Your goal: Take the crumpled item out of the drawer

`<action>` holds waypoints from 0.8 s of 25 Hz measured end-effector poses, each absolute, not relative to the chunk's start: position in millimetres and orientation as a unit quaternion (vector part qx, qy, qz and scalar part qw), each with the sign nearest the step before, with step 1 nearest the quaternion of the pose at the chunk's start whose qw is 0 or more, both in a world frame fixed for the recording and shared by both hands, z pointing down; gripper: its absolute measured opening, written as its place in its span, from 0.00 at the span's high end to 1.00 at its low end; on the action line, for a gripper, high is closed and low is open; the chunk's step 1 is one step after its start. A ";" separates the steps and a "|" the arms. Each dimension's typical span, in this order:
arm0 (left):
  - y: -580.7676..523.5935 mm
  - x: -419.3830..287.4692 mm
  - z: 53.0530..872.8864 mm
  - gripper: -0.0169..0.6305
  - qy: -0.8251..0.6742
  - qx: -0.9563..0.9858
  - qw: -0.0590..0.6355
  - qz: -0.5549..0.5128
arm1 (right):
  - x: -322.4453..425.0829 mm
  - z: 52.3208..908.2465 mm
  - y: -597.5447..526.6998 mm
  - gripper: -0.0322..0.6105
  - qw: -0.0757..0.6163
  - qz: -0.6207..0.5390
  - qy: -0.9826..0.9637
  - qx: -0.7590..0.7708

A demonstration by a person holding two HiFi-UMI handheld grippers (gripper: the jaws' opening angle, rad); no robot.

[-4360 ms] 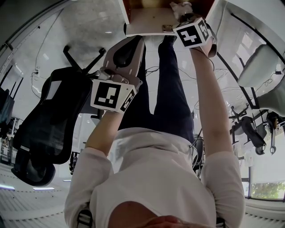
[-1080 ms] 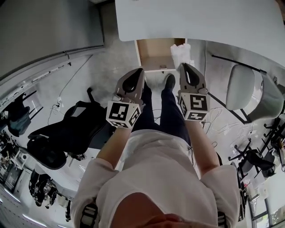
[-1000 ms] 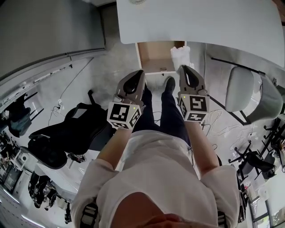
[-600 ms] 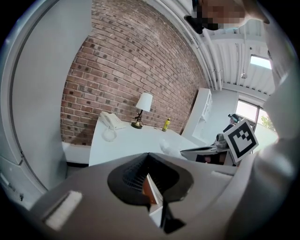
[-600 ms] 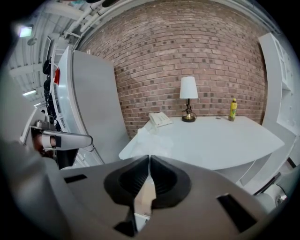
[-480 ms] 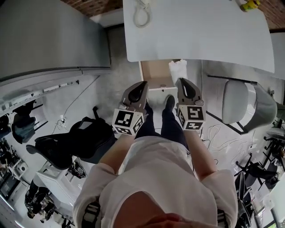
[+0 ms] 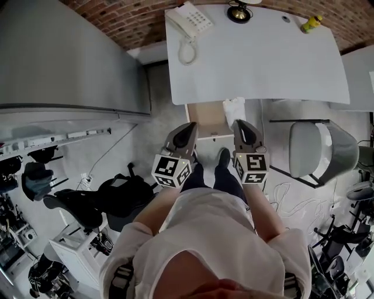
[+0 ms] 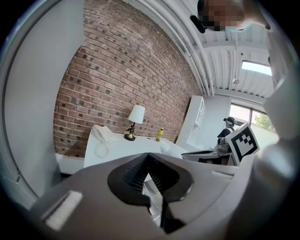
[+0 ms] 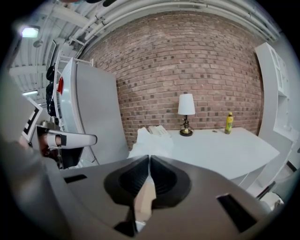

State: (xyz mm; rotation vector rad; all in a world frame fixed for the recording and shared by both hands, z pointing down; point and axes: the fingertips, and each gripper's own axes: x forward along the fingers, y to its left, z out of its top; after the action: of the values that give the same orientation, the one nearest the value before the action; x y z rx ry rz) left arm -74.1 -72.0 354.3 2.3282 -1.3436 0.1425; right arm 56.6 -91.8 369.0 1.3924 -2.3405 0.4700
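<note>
You're facing a white desk (image 7: 263, 64) set against a red brick wall (image 7: 128, 17), with a lamp (image 9: 186, 112), telephone (image 7: 190, 20) and yellow bottle (image 7: 311, 23) on it, a grey chair (image 7: 310, 153) on your right and a black office chair (image 7: 117, 195) on your left.

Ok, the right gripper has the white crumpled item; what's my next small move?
Probably carry the right gripper forward over the bare part of the white desk top and lower it there. Its jaws are shut on the white crumpled item, which hangs clear of the open wooden drawer, at the desk's near edge.
</note>
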 end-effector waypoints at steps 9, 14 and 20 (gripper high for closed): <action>-64.4 -77.6 320.0 0.96 -0.493 0.846 0.199 0.039 | 39.2 331.6 -75.9 0.92 0.162 0.150 -0.853 0.472; -63.8 -83.2 300.8 0.96 -0.500 0.846 0.184 0.031 | 30.5 312.2 -71.7 0.92 0.148 0.144 -0.861 0.465; -57.7 -87.5 280.8 0.96 -0.505 0.845 0.174 0.023 | 26.7 290.9 -67.3 0.92 0.134 0.134 -0.865 0.464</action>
State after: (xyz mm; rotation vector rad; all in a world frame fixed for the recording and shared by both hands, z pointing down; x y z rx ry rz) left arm -87.5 -57.7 280.8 2.3960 -1.4316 0.0646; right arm 26.7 -67.3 290.9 1.3442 -2.5084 0.3876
